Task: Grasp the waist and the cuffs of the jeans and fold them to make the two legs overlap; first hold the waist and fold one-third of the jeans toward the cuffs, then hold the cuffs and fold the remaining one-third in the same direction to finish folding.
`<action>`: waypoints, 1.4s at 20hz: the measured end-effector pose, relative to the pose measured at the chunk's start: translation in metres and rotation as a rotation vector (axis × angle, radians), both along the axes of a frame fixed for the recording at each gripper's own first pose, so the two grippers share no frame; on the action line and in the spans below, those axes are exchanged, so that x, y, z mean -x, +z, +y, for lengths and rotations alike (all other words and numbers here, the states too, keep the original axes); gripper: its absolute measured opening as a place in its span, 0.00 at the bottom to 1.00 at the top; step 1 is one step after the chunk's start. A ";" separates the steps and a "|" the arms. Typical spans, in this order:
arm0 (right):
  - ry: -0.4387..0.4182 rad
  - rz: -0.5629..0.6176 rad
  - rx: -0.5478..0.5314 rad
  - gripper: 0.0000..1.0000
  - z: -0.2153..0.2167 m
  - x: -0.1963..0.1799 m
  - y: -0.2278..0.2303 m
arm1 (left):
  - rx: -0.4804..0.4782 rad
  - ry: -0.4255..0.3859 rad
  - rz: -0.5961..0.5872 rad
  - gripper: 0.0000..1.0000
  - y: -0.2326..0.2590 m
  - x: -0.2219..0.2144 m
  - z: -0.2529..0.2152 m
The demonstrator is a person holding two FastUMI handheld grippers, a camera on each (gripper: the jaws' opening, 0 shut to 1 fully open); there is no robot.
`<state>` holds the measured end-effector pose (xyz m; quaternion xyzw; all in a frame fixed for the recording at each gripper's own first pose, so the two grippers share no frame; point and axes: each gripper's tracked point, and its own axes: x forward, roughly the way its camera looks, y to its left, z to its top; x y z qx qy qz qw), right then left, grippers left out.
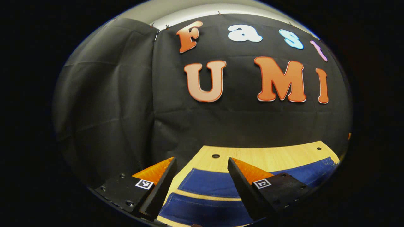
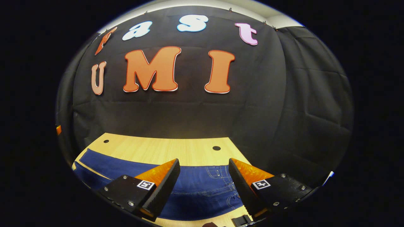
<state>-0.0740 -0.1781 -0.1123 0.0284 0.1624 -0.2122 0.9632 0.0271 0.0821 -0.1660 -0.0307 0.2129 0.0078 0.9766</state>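
In the left gripper view we hold the left gripper (image 1: 202, 179) open and empty above the cuffs (image 1: 202, 189) of the jeans (image 1: 221, 184) spread flat on the table (image 1: 268, 156), while in the right gripper view the right gripper (image 2: 203, 179), gaping too, hovers above their waist (image 2: 214, 186), likely ready to grasp; we read no label on the jeans.

From my left gripper view, the jeans (image 1: 217, 184) run out of sight at 5 o'clock, and my fingers (image 1: 243, 186) cover part of both legs. In my right gripper view, a small black object (image 2: 241, 219) at 6 o'clock is cut off; I can't identify it.
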 end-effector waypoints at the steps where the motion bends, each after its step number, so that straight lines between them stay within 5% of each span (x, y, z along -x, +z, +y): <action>1: 0.005 0.014 -0.024 0.97 0.003 -0.002 -0.005 | 0.016 0.013 0.041 0.99 -0.015 0.005 0.005; 8: -0.011 0.181 -0.199 0.97 -0.001 0.001 -0.055 | 0.287 0.155 0.406 0.99 -0.117 0.045 0.034; 16: -0.195 0.297 -0.532 0.96 -0.011 0.031 -0.121 | 0.655 0.368 0.732 0.98 -0.197 0.067 0.049; 19: -0.267 0.314 -0.648 0.96 -0.007 0.043 -0.142 | 0.804 0.452 0.787 0.98 -0.207 0.069 0.063; 22: -0.316 0.330 -0.717 0.97 -0.002 0.048 -0.154 | 0.853 0.498 0.861 0.98 -0.215 0.081 0.063; 28: -0.370 0.326 -0.800 0.97 -0.003 0.054 -0.157 | 0.971 0.494 0.852 0.94 -0.218 0.063 0.057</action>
